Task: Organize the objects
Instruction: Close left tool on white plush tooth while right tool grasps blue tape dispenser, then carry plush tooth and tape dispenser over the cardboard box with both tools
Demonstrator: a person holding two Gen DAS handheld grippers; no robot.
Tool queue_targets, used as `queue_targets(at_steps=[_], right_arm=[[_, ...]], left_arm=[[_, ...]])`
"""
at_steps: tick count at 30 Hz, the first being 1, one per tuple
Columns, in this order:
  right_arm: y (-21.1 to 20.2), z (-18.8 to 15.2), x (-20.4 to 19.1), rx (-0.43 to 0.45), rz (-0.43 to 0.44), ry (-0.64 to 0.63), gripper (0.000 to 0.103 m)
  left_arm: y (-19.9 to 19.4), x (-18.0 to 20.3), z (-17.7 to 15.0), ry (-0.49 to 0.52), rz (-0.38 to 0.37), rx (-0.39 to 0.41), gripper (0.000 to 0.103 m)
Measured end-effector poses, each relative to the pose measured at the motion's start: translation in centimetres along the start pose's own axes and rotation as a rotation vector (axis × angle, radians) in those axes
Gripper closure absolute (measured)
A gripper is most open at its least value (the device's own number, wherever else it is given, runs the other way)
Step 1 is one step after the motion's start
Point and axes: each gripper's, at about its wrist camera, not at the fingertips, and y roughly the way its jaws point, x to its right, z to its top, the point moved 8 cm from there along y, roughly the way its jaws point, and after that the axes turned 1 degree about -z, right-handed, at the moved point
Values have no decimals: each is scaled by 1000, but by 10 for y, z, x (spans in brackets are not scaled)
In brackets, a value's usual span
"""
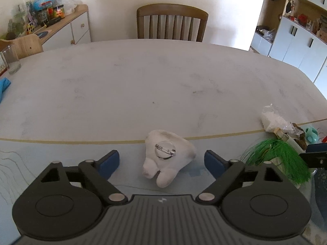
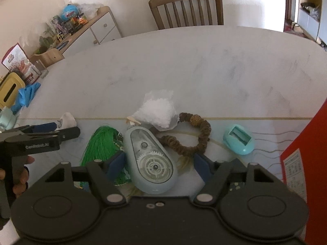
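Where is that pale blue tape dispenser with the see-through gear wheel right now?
In the right wrist view, the pale blue tape dispenser lies on the table between the open right gripper fingers, with the green tassel left and the brown braided ring right.

Both wrist views look forward, close over the table [image 1: 143, 81] — sharing the chair [image 1: 172, 23].

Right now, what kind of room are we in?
Probably a home dining room: a large pale table with a wooden chair pushed in, a cluttered sideboard, and white cupboards.
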Motion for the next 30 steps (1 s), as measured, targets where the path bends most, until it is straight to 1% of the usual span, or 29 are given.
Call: queue_targets(at_steps=[1, 2, 3, 4, 6, 7, 14, 20, 30], right_arm=[[0, 0, 0, -3, 9, 2, 37], [0, 0, -1, -6, 16, 3, 41], [0, 1, -1, -9, 24, 5, 47], [-1, 1, -1, -12, 30, 7, 47], [-1, 1, -2, -11, 25, 3, 48], [-1, 1, -2, -10, 23, 5, 48], [-10, 0, 2, 17, 5, 15, 49], [-29, 2, 2, 46, 14, 37, 49], [-83, 2, -11, 112, -1, 24, 49]], left_arm=[[0, 1, 0, 8, -2, 3, 18], [-1, 3, -1, 20, -5, 3, 23], [-1, 5, -1, 33, -5, 5, 31], [-2, 6, -1, 45, -1, 7, 34], [-3, 9, -1, 64, -1, 10, 50], [-4, 10, -1, 67, -6, 11, 53], [-11, 16, 0, 84, -2, 16, 56], [-32, 28, 5, 111, 10, 17, 56], [-82, 73, 6, 147, -54, 13, 56]])
